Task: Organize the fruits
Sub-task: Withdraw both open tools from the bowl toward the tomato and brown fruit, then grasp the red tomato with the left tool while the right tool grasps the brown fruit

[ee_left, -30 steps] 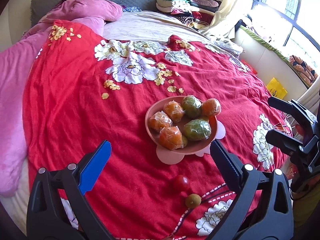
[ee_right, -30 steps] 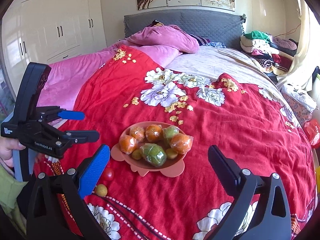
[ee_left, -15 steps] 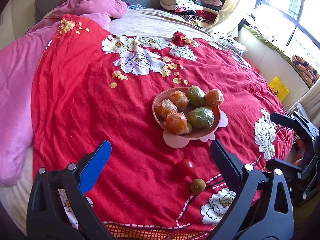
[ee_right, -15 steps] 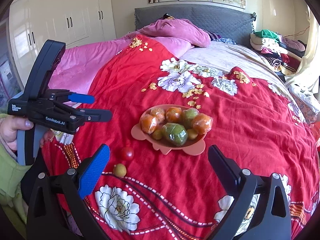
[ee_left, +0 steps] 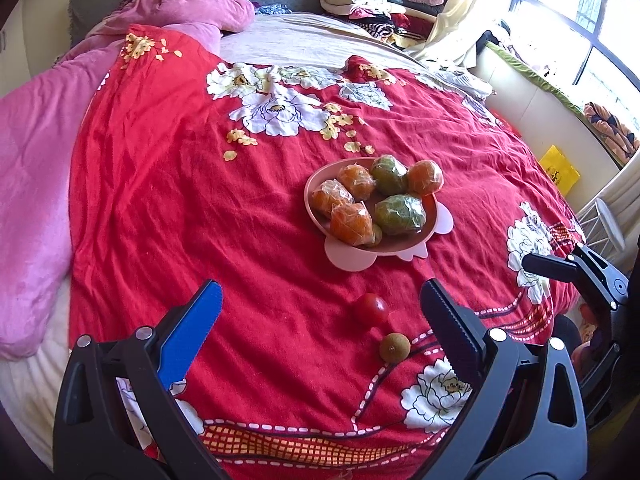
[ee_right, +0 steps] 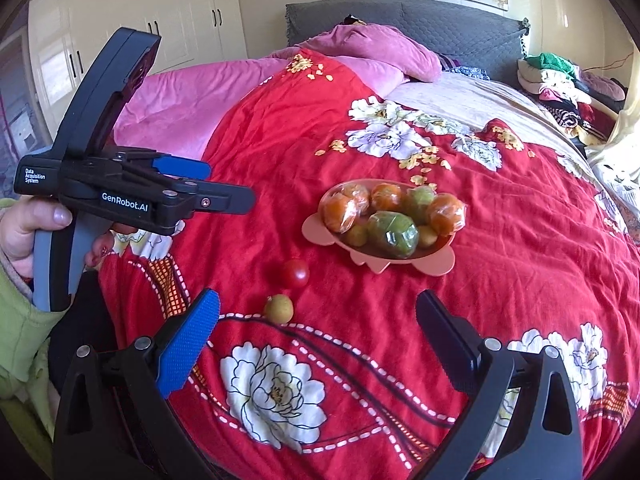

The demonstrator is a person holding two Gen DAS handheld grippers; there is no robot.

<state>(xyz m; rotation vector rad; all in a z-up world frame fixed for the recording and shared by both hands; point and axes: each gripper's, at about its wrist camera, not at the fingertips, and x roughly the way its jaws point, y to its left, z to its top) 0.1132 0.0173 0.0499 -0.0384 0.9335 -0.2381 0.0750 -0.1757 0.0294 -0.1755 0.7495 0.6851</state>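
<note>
Two hand-held grippers hover over the bed (ee_left: pixel 160 208), both wide open and empty. Left hand-held gripper (ee_left: pixel 320 308) points at the plate (ee_left: pixel 316 204) of wrapped fruit; in the right view a hand (ee_right: pixel 24 228) grips its handle, level, fingers aimed right. Right hand-held gripper (ee_right: pixel 318 316) is low near the bed's edge. Tomato (ee_right: pixel 295 273) and a small brown fruit (ee_right: pixel 279 309) lie on the red cover, near the plate.

Left wrist view: above bed foot, facing headboard and window side, pink plate (ee_left: pixel 316 216) at mid-distance. Right wrist view: further right, angled toward wardrobe side, catches left hand-held gripper (ee_right: pixel 224 184) at frame left. Shared: plate, red tomato (ee_left: pixel 371 309), small brown fruit (ee_left: pixel 395 347), red quilt (ee_left: pixel 160 200).
</note>
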